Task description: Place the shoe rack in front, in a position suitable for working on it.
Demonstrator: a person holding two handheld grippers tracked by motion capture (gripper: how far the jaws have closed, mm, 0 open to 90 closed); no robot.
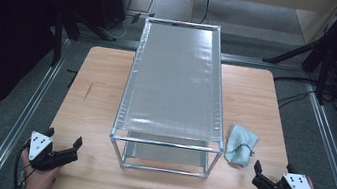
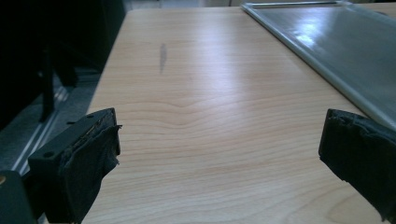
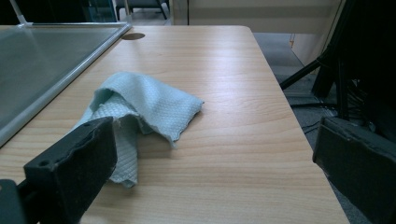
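Tongs first: the right gripper [image 1: 259,175] rests at the near edge of the wooden table [image 1: 93,113] with its jaws spread wide and nothing between them, and the left gripper [image 1: 64,142] sits likewise spread and empty at the near edge on the rack's other side. Just beyond the right gripper lies a crumpled pale green cloth [image 3: 140,112], flat on the table and just beside the near right corner of the metal rack [image 1: 174,90], seemingly not touching its frame. The rack stands in the table's middle, a shiny grey top shelf over a lower one. The step in hand looks like a reach for the cloth. To do it well, the right gripper should come in low with the jaws straddling the raised fold nearest the rack, closing on several layers rather than a single edge, and keeping clear of the rack's corner post.
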